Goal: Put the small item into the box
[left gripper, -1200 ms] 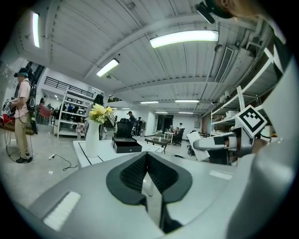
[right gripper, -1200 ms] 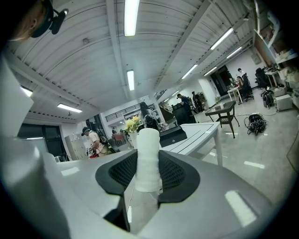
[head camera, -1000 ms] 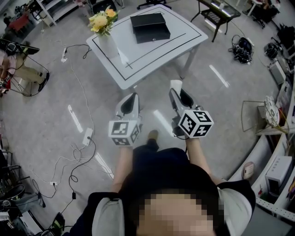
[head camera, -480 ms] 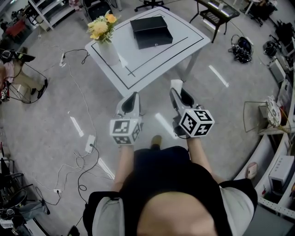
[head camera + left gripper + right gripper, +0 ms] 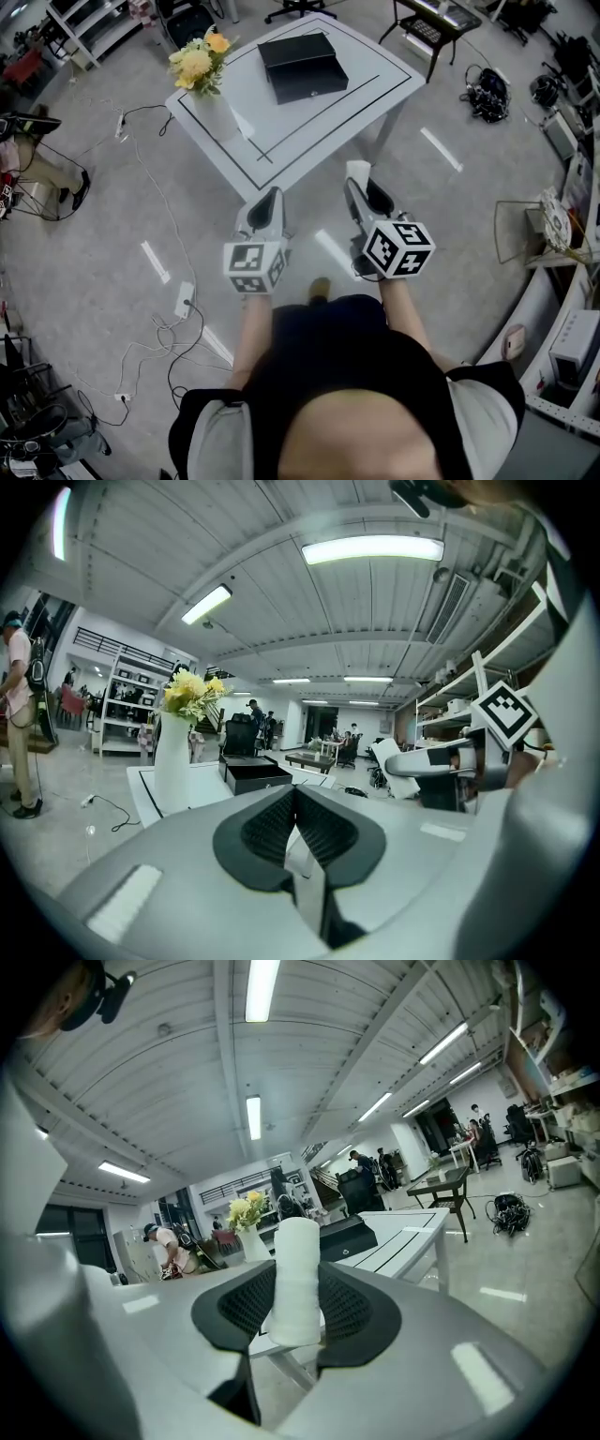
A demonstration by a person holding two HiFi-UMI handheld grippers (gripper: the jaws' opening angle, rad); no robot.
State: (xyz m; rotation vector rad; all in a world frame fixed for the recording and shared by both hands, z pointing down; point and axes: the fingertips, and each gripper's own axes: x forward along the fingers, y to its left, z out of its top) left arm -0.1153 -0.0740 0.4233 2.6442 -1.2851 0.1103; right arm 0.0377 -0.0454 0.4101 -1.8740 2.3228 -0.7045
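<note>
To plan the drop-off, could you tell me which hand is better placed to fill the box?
Right: the right gripper clamps the white roll, while the left gripper is shut and empty. The black box lies on the table ahead of both.

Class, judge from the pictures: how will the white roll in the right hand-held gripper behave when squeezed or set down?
The white roll is probably light: the right hand-held gripper holds it upright by pads alone. Its banded sides suggest wound material, likely soft under pressure. Being a cylinder, it may roll if laid sideways.
</note>
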